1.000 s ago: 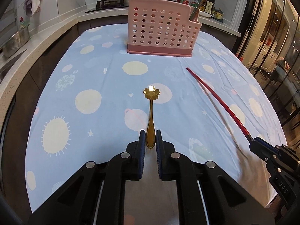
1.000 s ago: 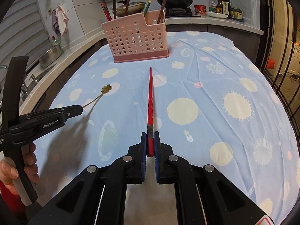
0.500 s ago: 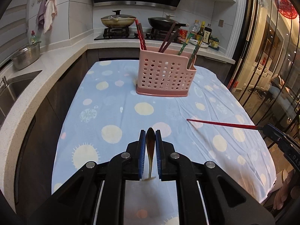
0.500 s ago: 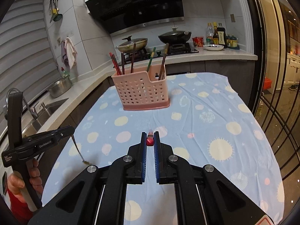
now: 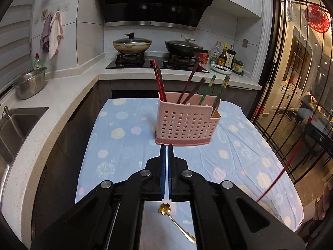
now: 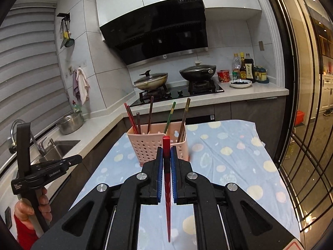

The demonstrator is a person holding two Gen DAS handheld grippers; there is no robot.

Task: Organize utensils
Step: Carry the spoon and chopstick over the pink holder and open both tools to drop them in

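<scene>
left gripper (image 5: 166, 148): jaws just closed, pressed together, nothing between
spoon (image 5: 175, 221): gold, on cloth (image 5: 116, 145) under left gripper, well short of rack (image 5: 185, 123)
right gripper (image 6: 166, 152): pinching red chopstick (image 6: 167, 179), tip down
rack: pink, chopsticks upright inside

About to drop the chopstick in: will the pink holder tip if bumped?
Probably light: the pink holder is thin perforated plastic. Its wide base should resist tipping, but it may slide on the loose cloth. Tall chopsticks may make it top-heavy.

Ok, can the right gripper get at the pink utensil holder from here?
Probably yes: the right gripper, shut on a red chopstick, faces the pink utensil holder with only bare tablecloth between.
</scene>
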